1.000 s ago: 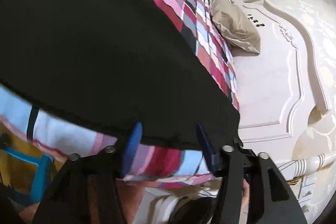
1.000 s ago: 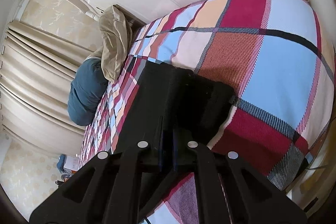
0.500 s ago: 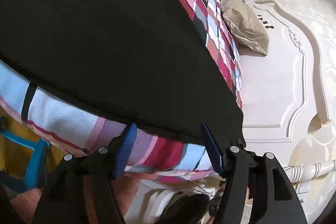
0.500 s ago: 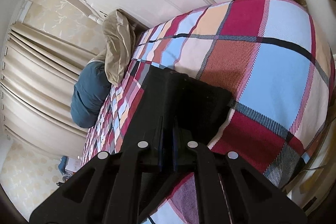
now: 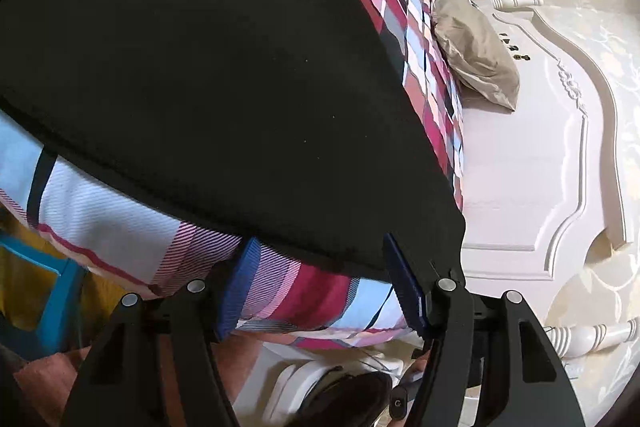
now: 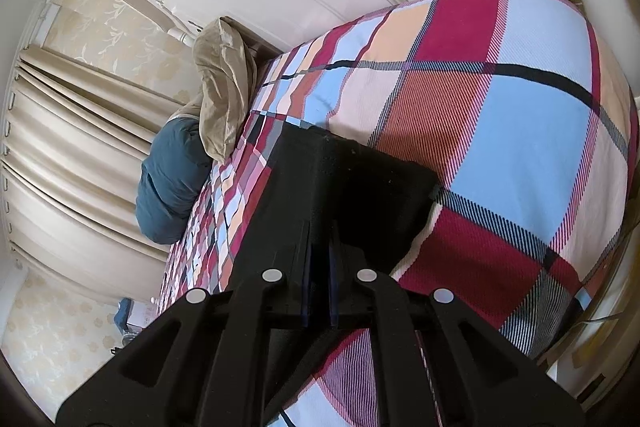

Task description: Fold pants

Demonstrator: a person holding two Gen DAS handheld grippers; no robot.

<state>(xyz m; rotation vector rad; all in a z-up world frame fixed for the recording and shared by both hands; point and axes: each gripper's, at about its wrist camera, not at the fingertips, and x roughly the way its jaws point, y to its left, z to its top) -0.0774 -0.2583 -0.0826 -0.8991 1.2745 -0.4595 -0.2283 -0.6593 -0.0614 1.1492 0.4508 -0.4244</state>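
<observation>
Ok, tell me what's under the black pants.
The black pants lie on a plaid bedspread, which shows all around them. Whatever sits directly beneath the fabric is covered.

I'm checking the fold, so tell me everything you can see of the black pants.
The black pants are plain, matte, soft-looking cloth with a stitched hem, lying flat on the plaid bedspread. The right tongs are shut on one edge. The left tongs stand open at a corner near the bed's edge, the hem between the pads, neither pressing. Nothing else touches them.
</observation>
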